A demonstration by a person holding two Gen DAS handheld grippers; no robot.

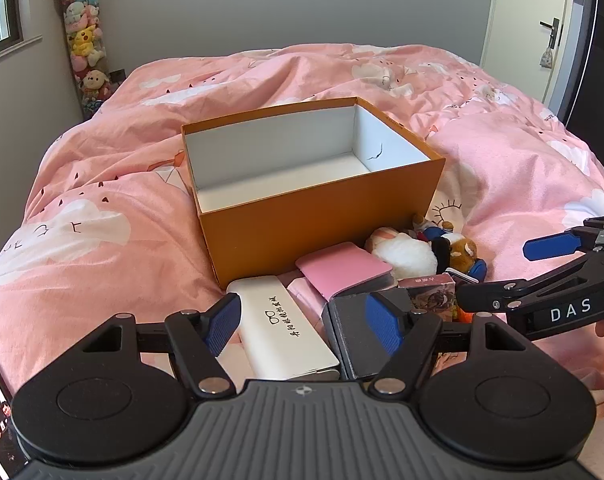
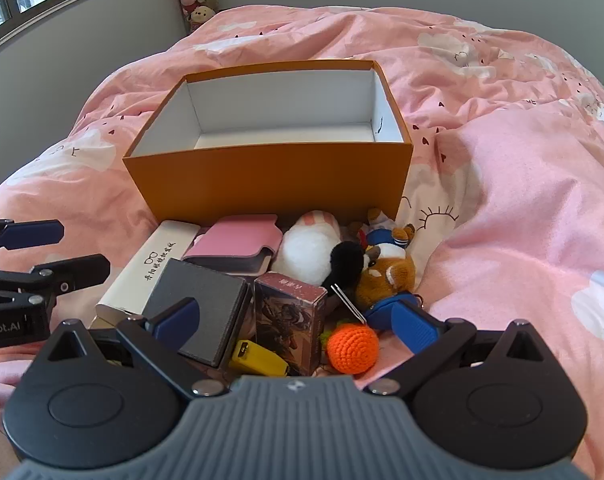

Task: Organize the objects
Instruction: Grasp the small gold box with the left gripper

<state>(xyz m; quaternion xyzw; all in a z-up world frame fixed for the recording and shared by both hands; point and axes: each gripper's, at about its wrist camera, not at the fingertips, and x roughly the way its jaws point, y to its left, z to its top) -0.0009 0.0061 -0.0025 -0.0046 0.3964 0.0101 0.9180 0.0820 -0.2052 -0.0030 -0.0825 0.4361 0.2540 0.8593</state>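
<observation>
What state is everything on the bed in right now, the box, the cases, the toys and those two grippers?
Orange box: open, no lid, empty.
White glasses case: shut, lying flat.
Pink case: shut, lying flat.
Card box: shut, standing upright.
Brown plush: lying in the pile.
Left gripper: open, holding nothing.
Right gripper: open, holding nothing.

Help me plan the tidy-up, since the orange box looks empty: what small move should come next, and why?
Probably lower the left gripper onto the white glasses case and close on it. Its jaws are open, holding nothing, the case lies between the fingers, and the orange box just behind is empty. The right gripper is open too.
</observation>
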